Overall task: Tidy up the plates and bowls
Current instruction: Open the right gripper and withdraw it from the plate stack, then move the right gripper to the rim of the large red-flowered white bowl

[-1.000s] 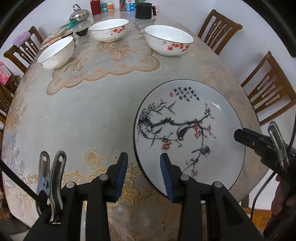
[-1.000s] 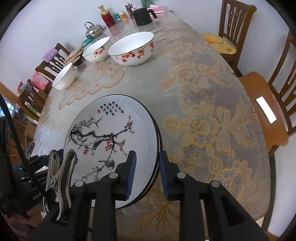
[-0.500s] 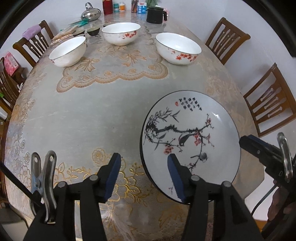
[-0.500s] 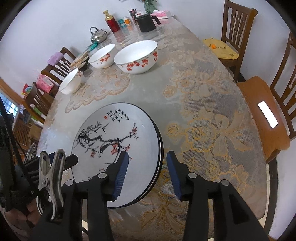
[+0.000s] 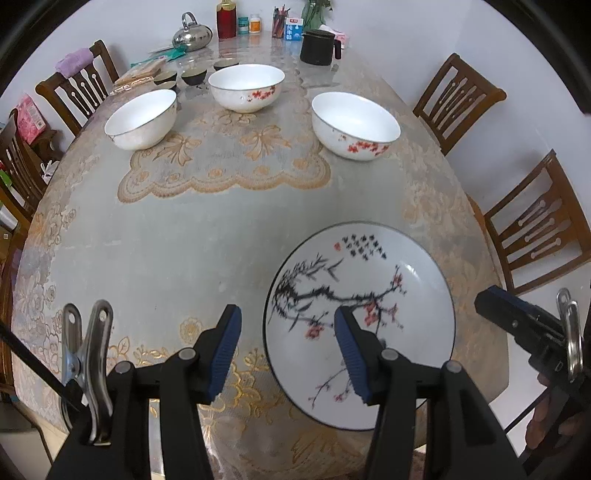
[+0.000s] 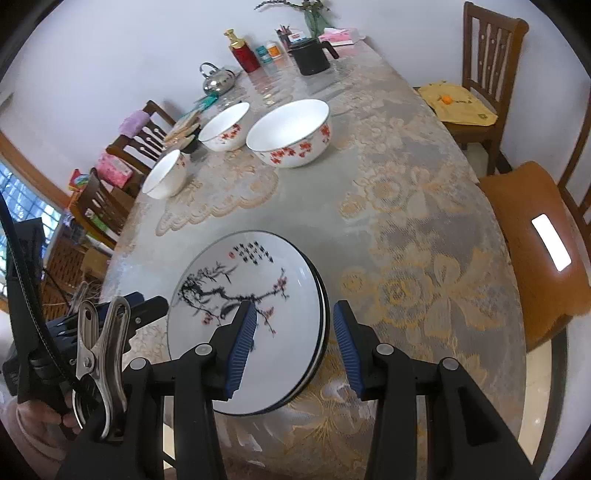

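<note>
A stack of white plates (image 5: 369, 295) (image 6: 251, 266) painted with a plum branch lies flat near the table's front edge. My left gripper (image 5: 285, 317) hangs open above the stack's left rim, its pads clear of it. My right gripper (image 6: 295, 314) hangs open above the right rim, where the stacked black edges show, and it holds nothing. Each gripper shows in the other's view: the right gripper (image 5: 517, 321) and the left gripper (image 6: 140, 306). Three white bowls with red blossoms stand farther back: left bowl (image 5: 140, 118) (image 6: 164, 179), middle bowl (image 5: 246, 86) (image 6: 225, 125), right bowl (image 5: 354, 125) (image 6: 290, 133).
A steel kettle (image 5: 192, 35), a red bottle (image 5: 226, 18), a black pitcher (image 5: 317, 46) and small dark cups (image 5: 194, 75) crowd the far end. Wooden chairs (image 5: 458, 99) ring the lace-covered table (image 5: 184, 240). One chair seat (image 6: 532, 236) is close on the right.
Both grippers have opened wider and risen off the plate stack's rims. The stack has stayed on the table.
</note>
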Motion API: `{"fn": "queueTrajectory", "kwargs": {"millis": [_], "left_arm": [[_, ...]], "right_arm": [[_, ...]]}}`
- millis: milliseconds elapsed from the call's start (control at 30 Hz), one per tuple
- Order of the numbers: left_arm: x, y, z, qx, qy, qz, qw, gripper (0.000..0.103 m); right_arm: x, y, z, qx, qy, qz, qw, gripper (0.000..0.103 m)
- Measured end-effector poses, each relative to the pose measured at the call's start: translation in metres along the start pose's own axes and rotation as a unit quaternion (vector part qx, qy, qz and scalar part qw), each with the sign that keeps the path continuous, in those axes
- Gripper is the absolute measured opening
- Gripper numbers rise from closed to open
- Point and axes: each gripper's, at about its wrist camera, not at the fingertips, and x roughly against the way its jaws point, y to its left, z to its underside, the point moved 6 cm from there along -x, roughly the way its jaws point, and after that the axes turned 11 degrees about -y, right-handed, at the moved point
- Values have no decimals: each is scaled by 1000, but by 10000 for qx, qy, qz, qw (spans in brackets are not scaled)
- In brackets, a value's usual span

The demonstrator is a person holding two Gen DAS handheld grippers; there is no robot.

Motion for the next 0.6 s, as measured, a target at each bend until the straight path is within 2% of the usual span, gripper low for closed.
{"fn": "queueTrajectory", "kwargs": {"millis": [267,467,600], "left_arm": [[-3,-8,-31,-97,-162,58,9998,55],[-16,-12,-60,18,-214,204,9996,55],[-28,-15,-81,-82,-254,196,9995,55]], "right_arm": [[-12,-7,-27,-86,-39,-58,9999,45],[-23,-14,-51,-129,18,-33,9999,45],[-35,-17,-66,-193,47,-22,9998,45]]}}
